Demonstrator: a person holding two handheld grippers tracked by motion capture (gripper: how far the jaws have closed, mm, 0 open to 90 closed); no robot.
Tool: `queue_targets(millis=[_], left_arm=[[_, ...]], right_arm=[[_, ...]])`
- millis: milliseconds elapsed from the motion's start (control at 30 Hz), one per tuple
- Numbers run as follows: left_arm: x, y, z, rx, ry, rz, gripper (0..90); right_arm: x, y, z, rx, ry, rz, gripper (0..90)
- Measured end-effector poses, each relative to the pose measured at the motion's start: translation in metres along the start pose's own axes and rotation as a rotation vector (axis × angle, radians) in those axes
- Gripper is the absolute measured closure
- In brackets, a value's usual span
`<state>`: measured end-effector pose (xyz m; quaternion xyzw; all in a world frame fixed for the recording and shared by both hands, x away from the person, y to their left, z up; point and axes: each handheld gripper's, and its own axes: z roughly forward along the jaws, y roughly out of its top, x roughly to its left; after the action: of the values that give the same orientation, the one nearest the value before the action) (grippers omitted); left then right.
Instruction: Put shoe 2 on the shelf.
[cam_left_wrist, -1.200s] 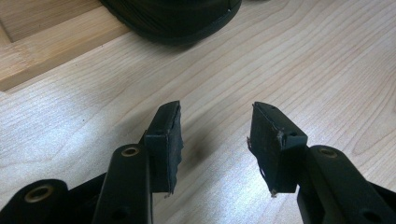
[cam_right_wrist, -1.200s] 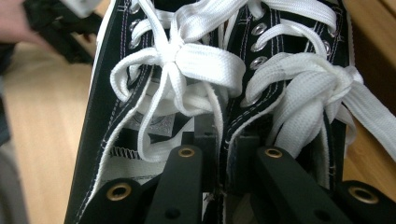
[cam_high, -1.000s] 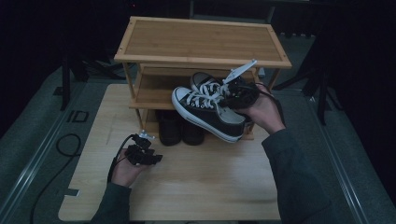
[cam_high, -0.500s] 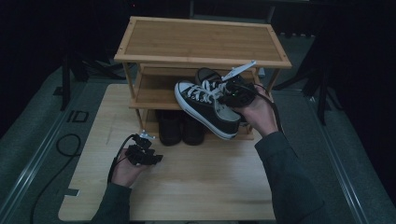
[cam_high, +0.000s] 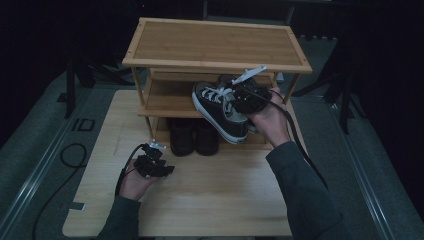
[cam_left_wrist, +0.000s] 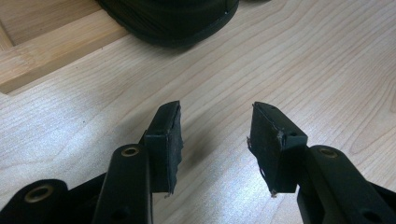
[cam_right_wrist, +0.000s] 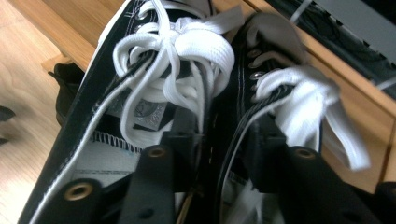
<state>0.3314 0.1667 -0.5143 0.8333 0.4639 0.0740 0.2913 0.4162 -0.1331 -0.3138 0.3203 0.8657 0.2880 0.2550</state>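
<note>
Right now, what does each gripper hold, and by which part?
Left gripper: nothing, open. Right gripper: jaws have just been opening astride the sneakers' adjoining collars; whether they grip cannot be told.

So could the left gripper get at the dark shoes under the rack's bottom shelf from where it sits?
Probably yes. The left gripper is open, holding nothing, on the board just in front of the dark shoes, with bare wood between them. The shelf overhead may limit a top-down approach.
</note>
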Motion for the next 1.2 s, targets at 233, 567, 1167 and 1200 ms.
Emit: queue_targets(millis=[233,567,1167,1200], left_arm=[[-0.004,0.002,0.001,0.003,-0.001,0.012,53.8],[-0.007,0.012,-0.008,-0.019,-0.028,0.021,54.2],[-0.013,0.027,-0.029,-0.054,-0.038,0.058,57.2],[-0.013,0.028,-0.030,-0.058,-0.039,0.060,57.8]], right_arm=[[-0.007,-0.002,-0.004,0.024,0.058,-0.105,50.7],[-0.019,-0.006,-0.024,-0.011,0.151,-0.109,49.1],[-0.033,-0.014,-0.045,-0.045,0.313,-0.116,83.1],[-0.033,-0.015,-0.045,-0.039,0.316,-0.120,84.8]])
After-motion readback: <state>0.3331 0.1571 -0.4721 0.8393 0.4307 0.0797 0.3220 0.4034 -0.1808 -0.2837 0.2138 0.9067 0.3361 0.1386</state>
